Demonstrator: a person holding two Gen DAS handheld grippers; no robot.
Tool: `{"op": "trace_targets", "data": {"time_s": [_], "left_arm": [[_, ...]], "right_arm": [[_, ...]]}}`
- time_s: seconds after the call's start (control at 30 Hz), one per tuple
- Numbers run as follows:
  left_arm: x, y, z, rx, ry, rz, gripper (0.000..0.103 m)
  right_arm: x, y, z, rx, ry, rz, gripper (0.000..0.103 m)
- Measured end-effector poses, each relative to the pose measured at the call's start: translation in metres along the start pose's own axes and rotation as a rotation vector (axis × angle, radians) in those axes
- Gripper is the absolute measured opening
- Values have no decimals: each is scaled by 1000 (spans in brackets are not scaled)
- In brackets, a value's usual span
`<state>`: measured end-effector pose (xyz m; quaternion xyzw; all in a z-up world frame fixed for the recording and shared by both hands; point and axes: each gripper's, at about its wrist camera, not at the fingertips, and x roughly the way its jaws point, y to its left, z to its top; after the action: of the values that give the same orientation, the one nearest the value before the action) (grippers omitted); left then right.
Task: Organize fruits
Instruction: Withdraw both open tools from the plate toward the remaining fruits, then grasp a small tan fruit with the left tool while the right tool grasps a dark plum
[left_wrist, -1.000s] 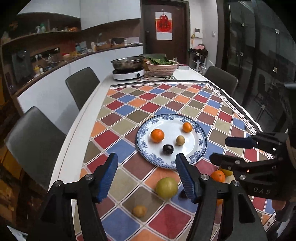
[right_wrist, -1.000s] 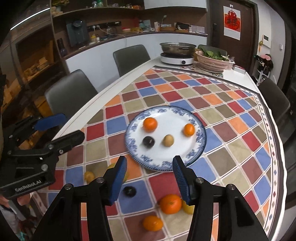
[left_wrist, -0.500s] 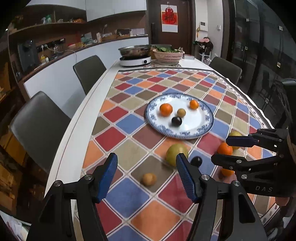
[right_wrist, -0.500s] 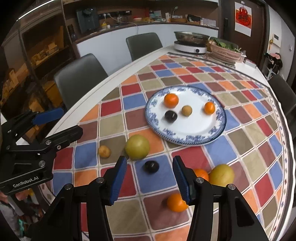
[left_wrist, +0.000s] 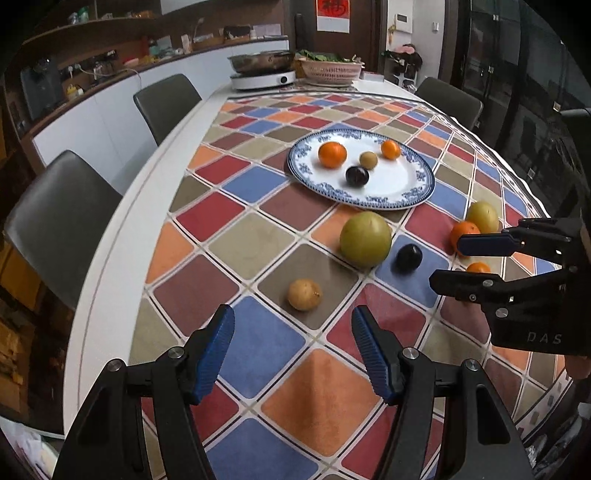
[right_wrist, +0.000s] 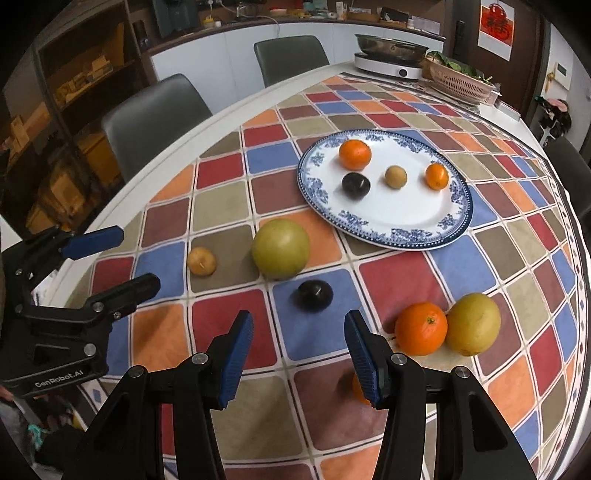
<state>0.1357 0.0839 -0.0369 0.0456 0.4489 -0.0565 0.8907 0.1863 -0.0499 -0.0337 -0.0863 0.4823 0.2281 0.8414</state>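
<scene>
A blue-rimmed white plate (left_wrist: 399, 188) (right_wrist: 384, 225) holds two oranges, a small tan fruit and a dark plum. On the checked tablecloth lie a large green-yellow fruit (left_wrist: 365, 238) (right_wrist: 280, 248), a small yellow fruit (left_wrist: 304, 294) (right_wrist: 201, 261), a dark plum (left_wrist: 409, 257) (right_wrist: 315, 294), an orange (right_wrist: 420, 328) and a yellow fruit (right_wrist: 472, 324). A small orange (right_wrist: 357, 387) is half hidden behind my right finger. My left gripper (left_wrist: 292, 350) is open and empty, just short of the small yellow fruit. My right gripper (right_wrist: 298, 350) is open and empty, just short of the dark plum.
Grey chairs (left_wrist: 55, 221) stand along the table's left side. An induction cooker with a pan (left_wrist: 262, 75) and a pink basket of greens (left_wrist: 330, 68) sit at the far end. The table's white edge (left_wrist: 110, 251) runs along the left.
Both grippers have drawn back towards the near end of the table and dropped lower. The plate now looks farther away and the loose fruits lie right in front of the fingers.
</scene>
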Motion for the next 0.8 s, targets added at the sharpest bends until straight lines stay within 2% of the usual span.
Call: {"op": "trace_targets", "data": {"time_s": [0.3,0.4,0.5,0.6,0.7,0.8], "left_arm": [[22,-1,3,64,-7,-26,65],[30,1,5,65,5,-35,60],[39,2,7,56,21,-37,58],[45,2,8,55,36,-46,51],[50,1,9,56,48,-45,49],[54,1,11,50,56,-51,45]], "right_arm": [[23,-5,2,0,35,-11,52],[29,-6,4,-2,38,-13,51],[33,-7,6,-1,44,-10,46],[36,-6,9,-7,48,-6,46],[39,-7,11,-7,49,1,46],[44,-9,14,2,61,9,40]]}}
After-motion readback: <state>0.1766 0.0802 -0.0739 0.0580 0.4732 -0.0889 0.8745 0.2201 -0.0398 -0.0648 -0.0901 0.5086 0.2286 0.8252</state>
